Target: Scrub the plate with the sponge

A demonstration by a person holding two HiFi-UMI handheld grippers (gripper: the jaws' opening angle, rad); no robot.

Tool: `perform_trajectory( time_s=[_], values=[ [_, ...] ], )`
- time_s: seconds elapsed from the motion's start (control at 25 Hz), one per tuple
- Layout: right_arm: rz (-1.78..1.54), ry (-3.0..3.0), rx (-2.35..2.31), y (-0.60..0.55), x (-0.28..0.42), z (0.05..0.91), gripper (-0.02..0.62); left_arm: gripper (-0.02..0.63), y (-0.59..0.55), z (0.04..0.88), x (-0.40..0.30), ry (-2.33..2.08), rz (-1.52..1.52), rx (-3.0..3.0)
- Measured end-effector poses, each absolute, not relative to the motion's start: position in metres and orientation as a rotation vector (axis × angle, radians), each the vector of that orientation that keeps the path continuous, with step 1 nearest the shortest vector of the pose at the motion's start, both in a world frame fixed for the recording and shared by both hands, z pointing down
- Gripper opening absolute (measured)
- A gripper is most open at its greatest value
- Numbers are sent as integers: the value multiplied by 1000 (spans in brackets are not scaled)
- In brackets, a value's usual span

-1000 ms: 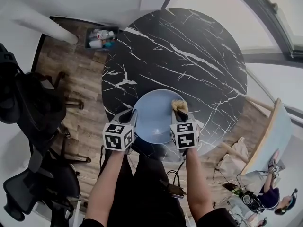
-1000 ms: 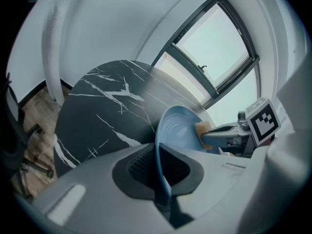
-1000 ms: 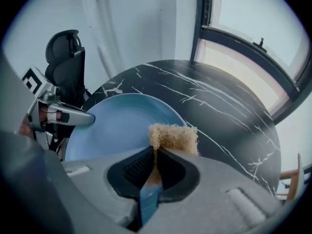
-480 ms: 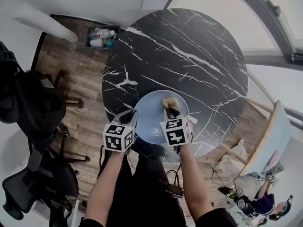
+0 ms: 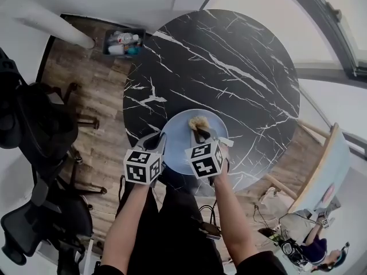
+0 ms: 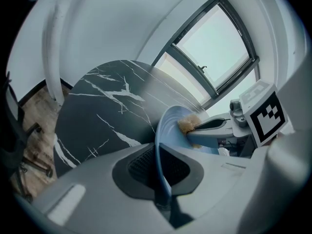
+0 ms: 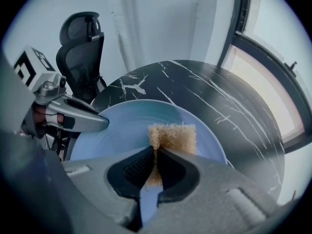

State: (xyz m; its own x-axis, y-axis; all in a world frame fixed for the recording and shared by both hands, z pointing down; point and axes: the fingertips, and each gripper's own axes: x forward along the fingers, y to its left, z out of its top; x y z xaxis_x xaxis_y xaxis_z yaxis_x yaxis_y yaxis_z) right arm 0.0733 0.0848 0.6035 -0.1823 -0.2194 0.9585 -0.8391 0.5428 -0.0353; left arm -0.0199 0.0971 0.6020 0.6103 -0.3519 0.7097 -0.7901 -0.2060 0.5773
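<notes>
A light blue plate [image 5: 179, 143] lies near the front edge of the round black marble table [image 5: 241, 67]. My left gripper [image 5: 161, 144] is shut on the plate's left rim [image 6: 162, 145], which runs edge-on between its pads. My right gripper [image 5: 200, 133] is shut on a tan sponge [image 7: 171, 137], pressed flat on the plate's inner face [image 7: 126, 126]. The same sponge [image 5: 198, 122] sits near the plate's far middle in the head view. From the left gripper view the sponge [image 6: 188, 125] and the right gripper's fingers [image 6: 210, 126] show over the plate.
Black office chairs [image 5: 34, 125] stand on the wooden floor to the left. A bin with bottles [image 5: 121, 43] sits on the floor beyond the table's far left. A window [image 6: 219, 48] runs along the right. A person [image 5: 312, 248] is at the lower right.
My right gripper has slid the sponge leftward across the plate, from its right rim to its far middle. The left gripper and the plate have stayed put.
</notes>
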Motion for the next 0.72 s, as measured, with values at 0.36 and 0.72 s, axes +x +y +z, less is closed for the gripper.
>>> perform_trajectory(
  time_s=[0.36, 0.72],
  values=[
    [649, -1761, 747, 97, 40, 605, 25, 15, 98, 603, -20, -929, 524, 1790],
    [577, -1830, 587, 126, 14, 605, 25, 15, 96, 603, -20, -926, 522, 1792]
  ],
)
